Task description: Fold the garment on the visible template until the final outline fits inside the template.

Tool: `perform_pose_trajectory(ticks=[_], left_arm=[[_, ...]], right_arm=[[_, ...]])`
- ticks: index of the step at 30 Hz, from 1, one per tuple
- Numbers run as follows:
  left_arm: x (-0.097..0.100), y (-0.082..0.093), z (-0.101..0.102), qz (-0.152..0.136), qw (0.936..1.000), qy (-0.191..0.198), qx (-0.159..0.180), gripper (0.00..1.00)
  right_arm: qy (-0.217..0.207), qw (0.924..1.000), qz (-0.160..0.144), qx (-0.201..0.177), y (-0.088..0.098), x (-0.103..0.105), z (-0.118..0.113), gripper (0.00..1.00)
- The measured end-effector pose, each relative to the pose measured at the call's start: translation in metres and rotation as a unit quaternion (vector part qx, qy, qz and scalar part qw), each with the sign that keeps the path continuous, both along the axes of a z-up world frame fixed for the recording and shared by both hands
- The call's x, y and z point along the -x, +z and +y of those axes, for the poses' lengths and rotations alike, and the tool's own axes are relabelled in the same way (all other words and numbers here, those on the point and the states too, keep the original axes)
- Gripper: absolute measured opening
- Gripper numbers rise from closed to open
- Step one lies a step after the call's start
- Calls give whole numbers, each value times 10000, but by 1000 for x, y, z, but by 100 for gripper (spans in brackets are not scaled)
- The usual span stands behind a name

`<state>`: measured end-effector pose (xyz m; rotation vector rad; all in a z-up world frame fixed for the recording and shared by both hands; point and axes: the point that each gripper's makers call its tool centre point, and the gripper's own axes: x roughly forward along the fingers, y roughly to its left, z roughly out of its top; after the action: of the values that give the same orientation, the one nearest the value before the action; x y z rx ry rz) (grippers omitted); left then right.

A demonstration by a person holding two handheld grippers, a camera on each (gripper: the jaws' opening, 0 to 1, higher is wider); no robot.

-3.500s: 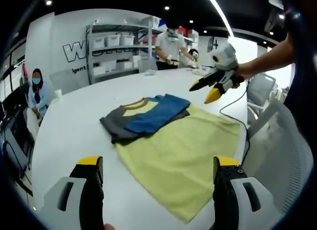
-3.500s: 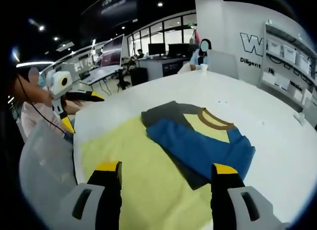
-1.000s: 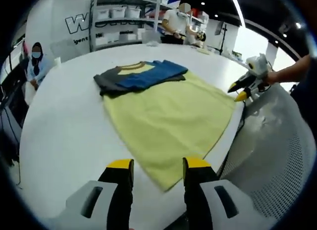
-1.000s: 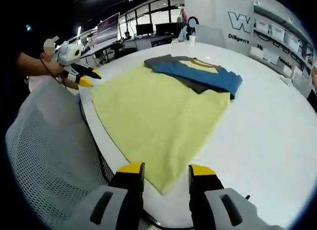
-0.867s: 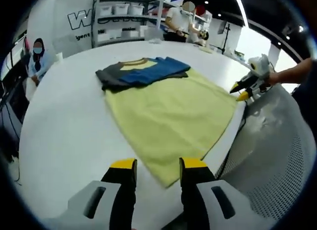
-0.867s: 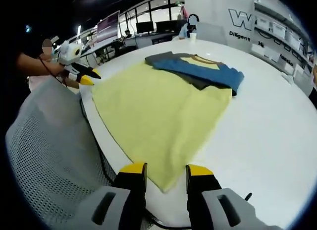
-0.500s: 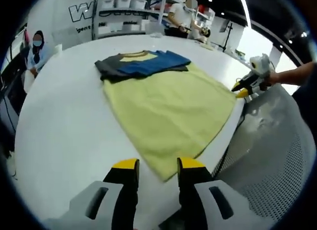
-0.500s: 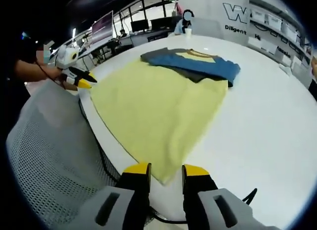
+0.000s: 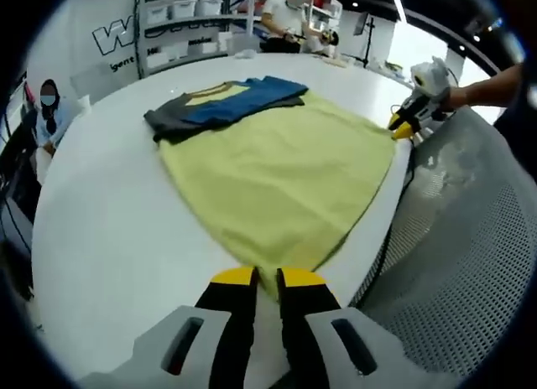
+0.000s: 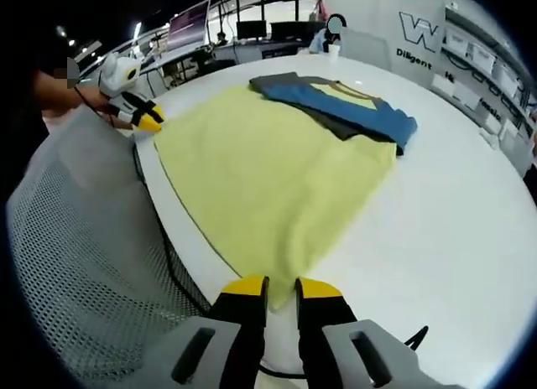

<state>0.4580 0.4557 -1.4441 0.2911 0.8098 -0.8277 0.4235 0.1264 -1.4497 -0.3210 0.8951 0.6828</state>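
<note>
lying folded on the far end of the yellow template (image 9: 277, 167), the garment (image 9: 222, 108) runs crosswise on the white table (image 9: 101, 230).
both grippers' jaws have narrowed, left gripper (image 9: 267, 277) and right gripper (image 10: 277, 287) each pinching a near template corner.

Since the first pictures both tongs have left the air above the desk (image 9: 109, 230) and come down to the near edge of the yellow cloth (image 9: 277, 179). The left tongs (image 9: 267, 277), wide open earlier, now stand nearly closed at one near corner of the cloth. The right tongs (image 10: 280, 286) have narrowed the same way at the other near corner, their tips now almost together over the cloth's edge.
</note>
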Motion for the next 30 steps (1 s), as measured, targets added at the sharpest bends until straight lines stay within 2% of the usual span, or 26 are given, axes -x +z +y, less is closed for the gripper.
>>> perform_pose_trajectory(ticks=[3,4,8,12,24,30], left_arm=[[-2,0,2,35,10000,59,-12,5],[-1,-1,2,103,9999,73,-3,2],[-3,0,1,417,9982,430,66,1],[-3,4,1,387,9982,448,96,1],[-11,38,4,-31,9992,312,233,1],[-19,55,1,-167,9988,317,348,1]], right_arm=[[48,10000,-13,51,0,0,0,6],[32,10000,-10,62,0,0,0,6],[-56,9999,75,36,-1,1,1,0],[-6,9999,37,113,0,1,2,0],[9,9996,-266,13,35,-6,3,0],[-52,9996,-279,-28,47,-13,3,0]])
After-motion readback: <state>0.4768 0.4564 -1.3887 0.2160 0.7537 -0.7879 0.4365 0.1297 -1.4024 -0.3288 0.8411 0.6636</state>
